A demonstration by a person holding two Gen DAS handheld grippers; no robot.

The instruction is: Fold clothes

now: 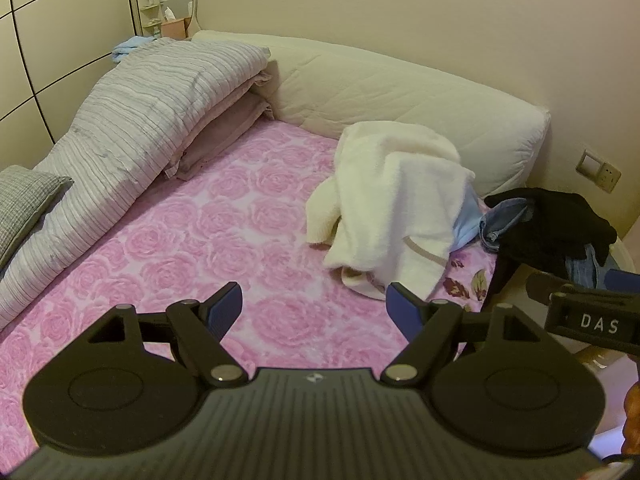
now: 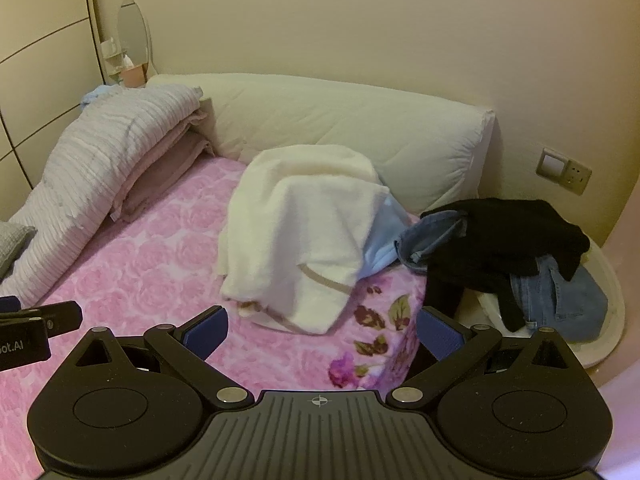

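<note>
Hovering over the pink sheet (image 1: 168, 264), L claw (image 1: 316, 312) and R claw (image 2: 322, 334) were held spread, empty. White garment (image 2: 296, 232) was heaped near the headboard cushion (image 2: 340, 124), black top (image 2: 508, 236) beside it.

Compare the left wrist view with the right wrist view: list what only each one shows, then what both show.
Only the left wrist view: the grey checked pillow in full, and the right gripper at its right edge.

Only the right wrist view: the basin under the jeans, nearly whole, and the bedspread's flower-print edge.

Both: the white towel, black garment, striped quilt, long pillow and wall socket. Both pairs of fingers stand open and empty.
</note>
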